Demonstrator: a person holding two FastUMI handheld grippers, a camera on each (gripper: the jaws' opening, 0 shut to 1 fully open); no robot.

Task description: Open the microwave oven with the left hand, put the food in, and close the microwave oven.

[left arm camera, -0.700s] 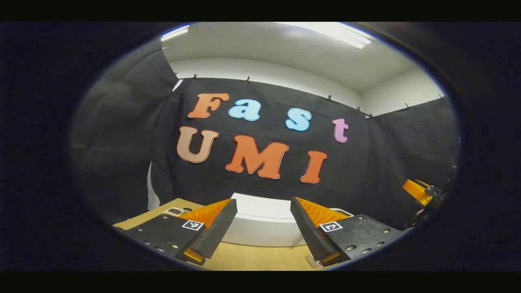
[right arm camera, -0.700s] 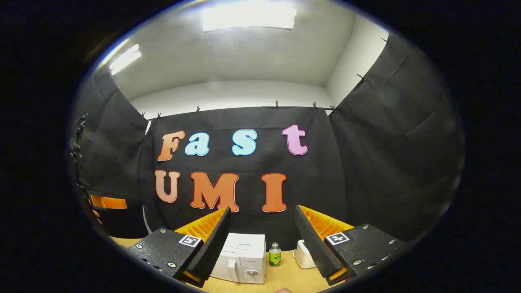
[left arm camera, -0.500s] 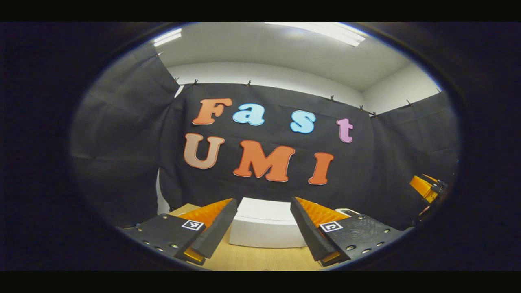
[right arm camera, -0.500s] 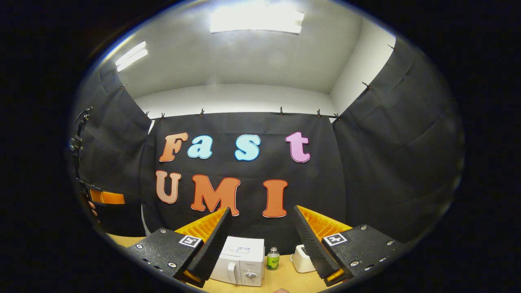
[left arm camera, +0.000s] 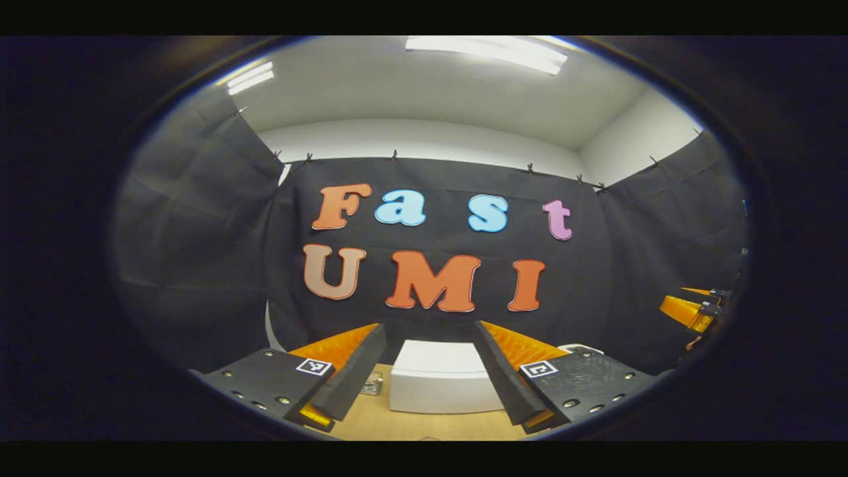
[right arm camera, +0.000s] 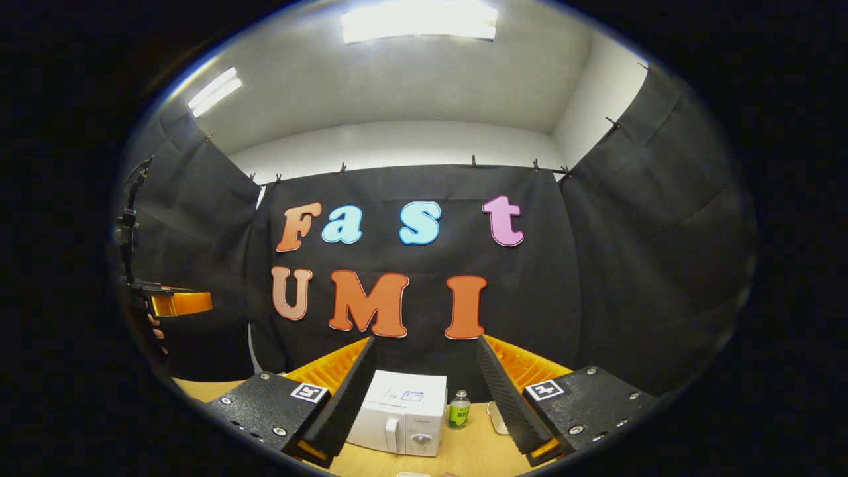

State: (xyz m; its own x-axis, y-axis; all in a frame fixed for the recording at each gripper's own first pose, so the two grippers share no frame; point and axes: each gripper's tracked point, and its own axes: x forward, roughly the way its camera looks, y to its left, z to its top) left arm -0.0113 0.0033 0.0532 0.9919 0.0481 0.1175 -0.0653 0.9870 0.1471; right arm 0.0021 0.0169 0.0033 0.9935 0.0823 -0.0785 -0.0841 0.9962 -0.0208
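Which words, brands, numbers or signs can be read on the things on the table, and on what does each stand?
None is readable.
Sticker on top of the microwave: too small.
Mark on its front: blurred.
Green bottle: print too small.
Square markers: patterns, no words.

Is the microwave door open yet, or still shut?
Shut: the microwave door sits flush with its front, handle and knob facing out. Both grippers are open, well back.

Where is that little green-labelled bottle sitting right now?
In the right gripper view, the bottle stands upright on the wooden table, just right of the white microwave, in front of the black cloth wall.
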